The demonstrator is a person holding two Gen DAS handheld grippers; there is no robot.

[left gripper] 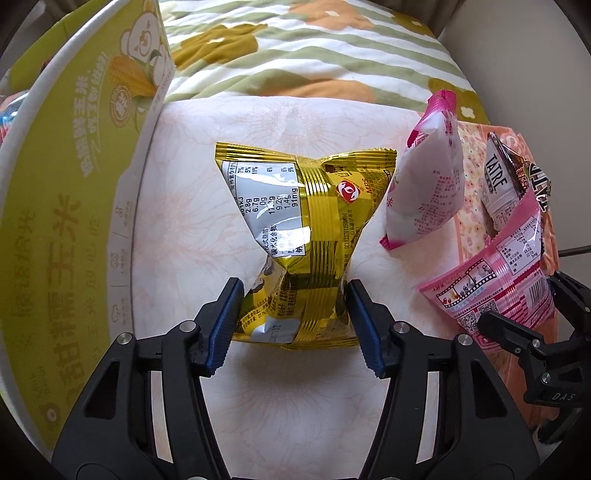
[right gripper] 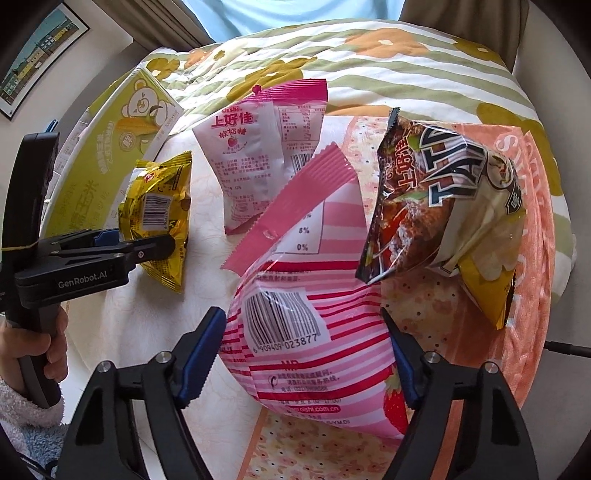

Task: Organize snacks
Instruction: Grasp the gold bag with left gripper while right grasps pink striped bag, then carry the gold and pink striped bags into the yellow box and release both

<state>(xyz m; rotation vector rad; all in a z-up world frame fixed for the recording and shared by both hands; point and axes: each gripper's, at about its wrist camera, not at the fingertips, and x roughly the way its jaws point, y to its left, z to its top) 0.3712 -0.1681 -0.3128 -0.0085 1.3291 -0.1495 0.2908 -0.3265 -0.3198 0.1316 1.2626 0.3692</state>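
The gold bag (left gripper: pixel 295 240) lies on the white cloth (left gripper: pixel 184 206) beside the green box (left gripper: pixel 74 184), pinched at its near end between the blue pads of the left gripper (left gripper: pixel 293 325). To its right, the striped pink bag (right gripper: pixel 306 332) sits clamped in the right gripper (right gripper: pixel 303 354) (barcode side up), over the orange floral mat (right gripper: pixel 424 314). Beyond them the white-and-pink bag (right gripper: pixel 258 158) stands between the gold bag and the brown bag (right gripper: pixel 436 199), with the flowered quilt (right gripper: pixel 369 62) behind.

A quilt (right gripper: pixel 388 70) with green stripes and orange and olive flowers covered the bed behind. A framed picture (right gripper: pixel 40 55) hung on the pale wall at left, beside brown curtains (right gripper: pixel 166 26) lit by daylight.
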